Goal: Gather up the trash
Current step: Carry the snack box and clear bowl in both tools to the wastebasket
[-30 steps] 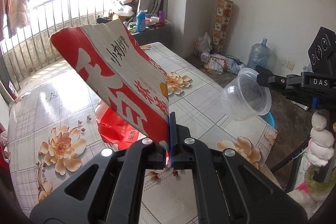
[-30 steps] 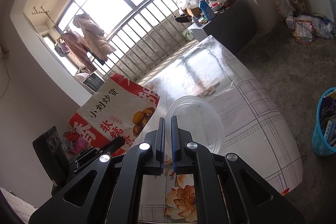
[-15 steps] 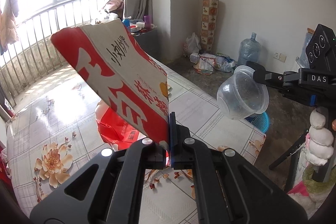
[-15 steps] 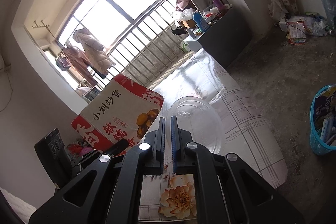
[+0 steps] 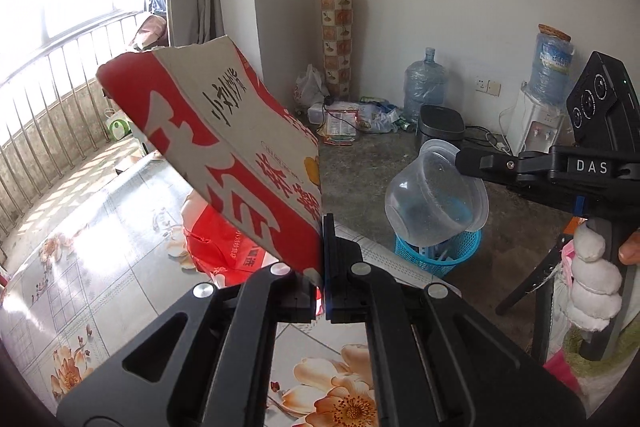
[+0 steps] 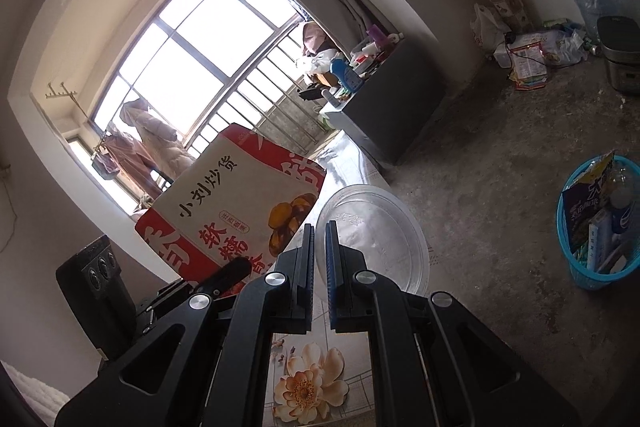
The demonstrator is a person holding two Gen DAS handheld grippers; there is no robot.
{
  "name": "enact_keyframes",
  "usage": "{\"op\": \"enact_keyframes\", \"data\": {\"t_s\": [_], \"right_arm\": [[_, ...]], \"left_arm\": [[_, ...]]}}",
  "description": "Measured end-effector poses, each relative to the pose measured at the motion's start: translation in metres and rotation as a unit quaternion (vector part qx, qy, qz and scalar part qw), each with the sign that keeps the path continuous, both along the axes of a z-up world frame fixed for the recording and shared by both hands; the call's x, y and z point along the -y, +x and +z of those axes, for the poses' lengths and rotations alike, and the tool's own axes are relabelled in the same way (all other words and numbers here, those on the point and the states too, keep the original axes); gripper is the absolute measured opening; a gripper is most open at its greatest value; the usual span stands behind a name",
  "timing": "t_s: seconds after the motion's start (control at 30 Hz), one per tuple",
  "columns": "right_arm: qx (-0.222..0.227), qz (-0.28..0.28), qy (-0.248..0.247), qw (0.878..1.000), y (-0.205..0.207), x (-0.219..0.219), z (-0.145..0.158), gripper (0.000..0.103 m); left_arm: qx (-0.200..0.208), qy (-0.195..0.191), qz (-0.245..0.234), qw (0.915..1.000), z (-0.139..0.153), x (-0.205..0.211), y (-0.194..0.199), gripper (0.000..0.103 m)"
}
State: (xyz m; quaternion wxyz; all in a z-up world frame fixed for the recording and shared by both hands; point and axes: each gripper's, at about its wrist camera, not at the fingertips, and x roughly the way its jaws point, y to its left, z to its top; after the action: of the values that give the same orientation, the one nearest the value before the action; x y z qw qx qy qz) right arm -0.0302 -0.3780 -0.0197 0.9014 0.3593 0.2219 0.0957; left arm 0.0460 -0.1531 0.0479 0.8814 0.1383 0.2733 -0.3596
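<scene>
Both tools are clamped on trash, left tool [image 5: 322, 267] on a red carton [image 5: 224, 155], right tool [image 6: 318, 259] on a clear tub [image 6: 376, 235], apparently for the blue basket [image 6: 592, 279] at far right.

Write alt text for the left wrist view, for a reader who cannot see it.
The left claw is shut on the corner of a red and beige snack box held up over a flower-patterned table. At right, the right claw holds a clear plastic container by its rim above a blue trash basket on the floor.

Clear bowl [image 6: 374, 235] between fingers [image 6: 308, 259]
</scene>
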Motion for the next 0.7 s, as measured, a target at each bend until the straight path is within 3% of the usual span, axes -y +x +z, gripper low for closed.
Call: {"op": "enact_keyframes", "data": {"t_s": [0.33,0.5,0.7], "right_arm": [[-0.040,-0.134,0.021,0.990,-0.023,0.090,-0.033,0.006],[-0.092,-0.197,0.039,0.975,-0.024,0.134,-0.073,0.006],[-0.162,-0.242,0.054,0.955,-0.006,0.180,-0.130,0.006]], "left_arm": [[-0.029,0.021,-0.103,0.9940,-0.017,0.108,0.018,0.001],[-0.063,0.033,-0.136,0.9882,-0.035,0.152,0.033,0.001],[-0.075,0.050,-0.164,0.9823,-0.049,0.195,0.047,0.001]]}}
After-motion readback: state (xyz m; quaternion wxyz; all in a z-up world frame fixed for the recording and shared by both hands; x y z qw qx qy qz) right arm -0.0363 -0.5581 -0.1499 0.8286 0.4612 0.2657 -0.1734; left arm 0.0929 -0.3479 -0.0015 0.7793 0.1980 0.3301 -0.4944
